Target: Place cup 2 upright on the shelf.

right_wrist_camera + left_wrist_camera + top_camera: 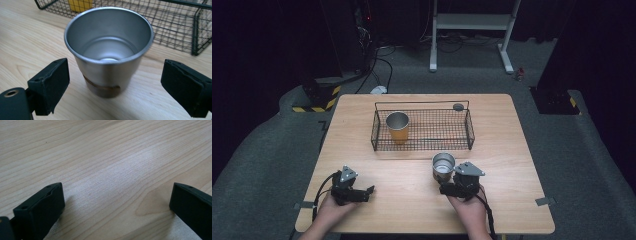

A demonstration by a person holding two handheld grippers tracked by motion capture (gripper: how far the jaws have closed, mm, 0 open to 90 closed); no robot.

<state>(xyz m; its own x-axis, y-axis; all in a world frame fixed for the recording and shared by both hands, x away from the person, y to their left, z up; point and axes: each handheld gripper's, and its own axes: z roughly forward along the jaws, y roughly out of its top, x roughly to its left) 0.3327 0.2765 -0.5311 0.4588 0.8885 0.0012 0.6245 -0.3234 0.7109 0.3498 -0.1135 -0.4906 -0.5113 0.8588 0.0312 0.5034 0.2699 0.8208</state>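
Steel cup [109, 50] between spread jaws: that is the step in hand for the right gripper [451, 186], whose jaws stand wide apart on either side of the cup and touch nothing yet. To do it well, I'd say the hand should slide a little farther in so the pads meet the wall squarely at mid-height, below the rolled rim, then close evenly; the cup tapers toward its base, so a low pinch could let it slip upward. It stands upright on the tabletop [412, 190], toward the near edge and right of centre, just in front of the wire basket [469, 131], where a second steel cup with an orange base [397, 126] already sits at the left end. The cup is brushed metal, empty, with a brownish band near the bottom. The left gripper [360, 194] rests near the near-left corner, jaws open over bare wood.
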